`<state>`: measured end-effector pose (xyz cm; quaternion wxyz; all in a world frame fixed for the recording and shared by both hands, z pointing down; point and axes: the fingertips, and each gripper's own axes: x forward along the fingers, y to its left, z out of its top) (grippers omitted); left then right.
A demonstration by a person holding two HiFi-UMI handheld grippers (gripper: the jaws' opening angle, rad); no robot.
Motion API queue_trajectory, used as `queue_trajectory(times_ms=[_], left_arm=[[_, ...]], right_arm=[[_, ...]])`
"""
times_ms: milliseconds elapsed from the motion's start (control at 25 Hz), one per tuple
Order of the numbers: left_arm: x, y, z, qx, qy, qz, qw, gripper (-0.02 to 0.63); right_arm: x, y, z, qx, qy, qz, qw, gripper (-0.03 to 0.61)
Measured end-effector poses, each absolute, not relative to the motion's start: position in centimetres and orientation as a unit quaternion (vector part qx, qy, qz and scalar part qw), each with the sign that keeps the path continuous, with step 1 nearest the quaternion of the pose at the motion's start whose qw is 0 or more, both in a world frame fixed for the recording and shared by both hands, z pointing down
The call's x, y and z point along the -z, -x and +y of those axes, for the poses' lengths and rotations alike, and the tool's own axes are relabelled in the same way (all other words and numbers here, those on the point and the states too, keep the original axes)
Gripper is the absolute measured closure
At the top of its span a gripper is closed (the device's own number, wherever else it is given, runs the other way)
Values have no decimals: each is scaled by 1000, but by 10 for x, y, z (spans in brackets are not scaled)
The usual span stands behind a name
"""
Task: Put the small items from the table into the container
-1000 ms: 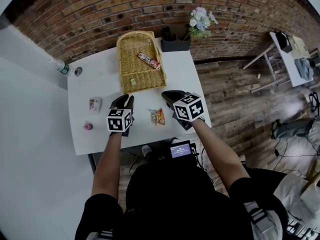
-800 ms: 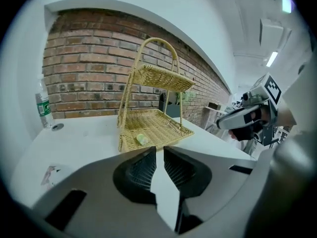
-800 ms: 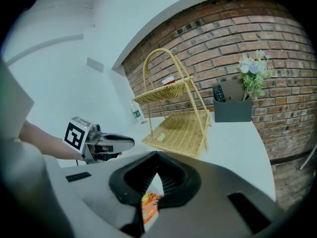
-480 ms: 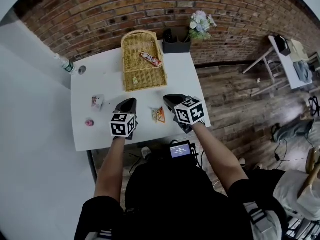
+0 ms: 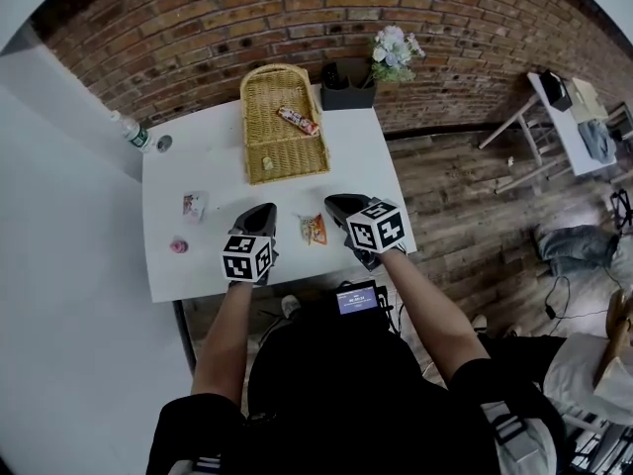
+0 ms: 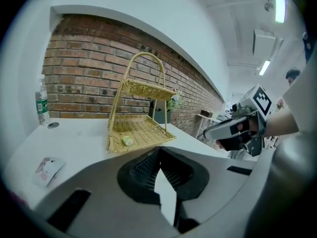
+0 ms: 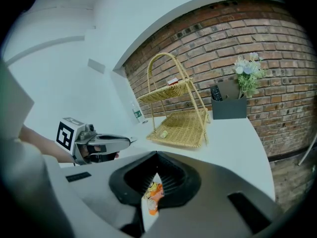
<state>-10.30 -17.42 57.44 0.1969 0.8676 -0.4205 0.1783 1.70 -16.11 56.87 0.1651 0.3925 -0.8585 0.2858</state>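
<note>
A two-tier wicker basket (image 5: pixel 282 122) stands at the table's far side. A red snack bar (image 5: pixel 297 120) lies on its top tier and a small green item (image 5: pixel 267 163) on the lower tier. An orange snack packet (image 5: pixel 314 229) lies on the table between my grippers. Through the slit of my right gripper (image 7: pixel 157 170) it shows as the orange packet (image 7: pixel 152 195), lying below. My right gripper (image 5: pixel 331 204) is shut and holds nothing. My left gripper (image 5: pixel 265 209) is shut and empty too, short of the basket (image 6: pixel 141 130). A white packet (image 5: pixel 193 206) and a pink item (image 5: pixel 178 246) lie to its left.
A water bottle (image 5: pixel 132 134) and its cap (image 5: pixel 163 143) stand at the table's far left corner. A black holder (image 5: pixel 346 89) with flowers (image 5: pixel 396 46) sits behind the basket by the brick wall. The table's right edge drops to a wooden floor.
My left gripper has drawn back from the basket's front edge toward the near side of the table. The right gripper has barely shifted.
</note>
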Motion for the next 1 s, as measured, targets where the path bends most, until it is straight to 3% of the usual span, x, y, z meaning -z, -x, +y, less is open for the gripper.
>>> queue_trajectory(times_ms=[1000], left_arm=[[-580, 105, -159, -176, -866, -415, 217, 606]], right_arm=[[-579, -9, -153, -300, -370, -864, 163, 560]])
